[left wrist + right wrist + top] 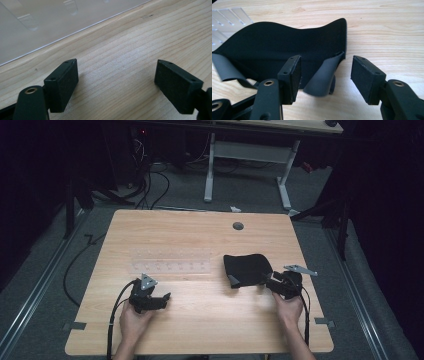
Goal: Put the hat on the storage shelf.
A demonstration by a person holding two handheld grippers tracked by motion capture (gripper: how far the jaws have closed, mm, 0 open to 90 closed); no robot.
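Note:
A black fabric piece lies flat on the wooden table, right of centre. In the right gripper view its body spreads ahead, and a grey strap end curls up from its near corner. My right gripper sits at the fabric's near right edge; its jaws stand open with the strap end loose between them, not pinched. My left gripper rests low over the table at the front left, open, with bare wood between the pads.
A clear plastic plate with small ridges lies left of the fabric, and its edge runs just beyond the left jaws. A round grey grommet sits near the table's far edge. A desk frame and cables stand on the floor behind.

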